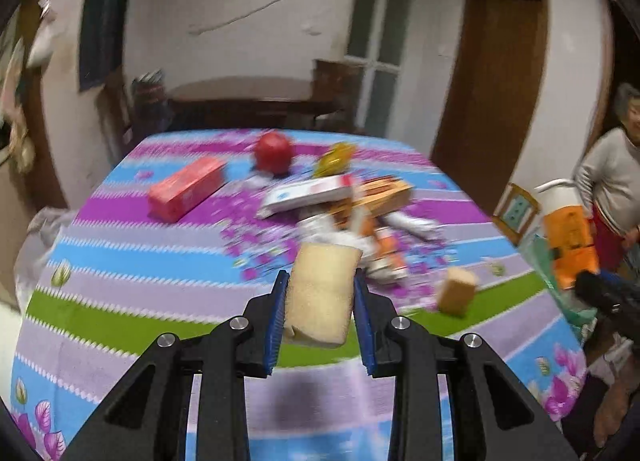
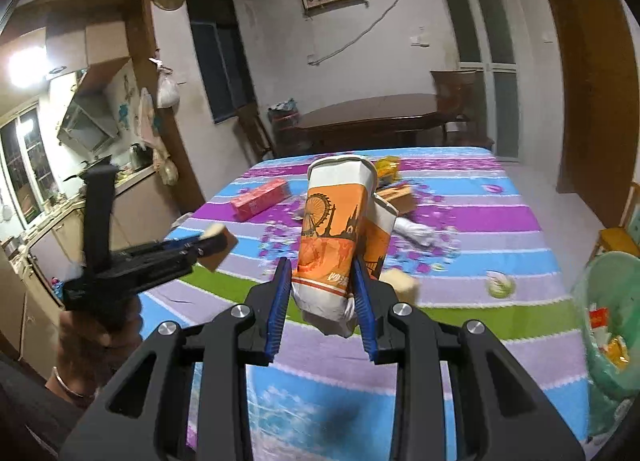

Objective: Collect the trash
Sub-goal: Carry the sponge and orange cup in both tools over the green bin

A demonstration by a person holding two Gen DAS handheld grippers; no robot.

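Note:
My left gripper [image 1: 320, 281] is shut on a beige sponge-like block [image 1: 322, 293], held above the striped tablecloth [image 1: 120, 261]; it also shows in the right wrist view [image 2: 212, 241] at the left. My right gripper [image 2: 322, 273] is shut on a crushed orange and white paper cup [image 2: 334, 229], also seen in the left wrist view [image 1: 570, 237] at the right. A second beige block [image 1: 456, 291] lies on the cloth. A pile of wrappers and cartons [image 1: 340, 201] sits mid-table.
A red box [image 1: 186, 187], a red apple [image 1: 273, 152] and a yellow wrapper [image 1: 334, 157] lie further back. A green trash bin [image 2: 608, 321] with trash stands at the table's right. A woman [image 1: 612, 177] stands at right. A dark wooden table [image 2: 372, 117] is behind.

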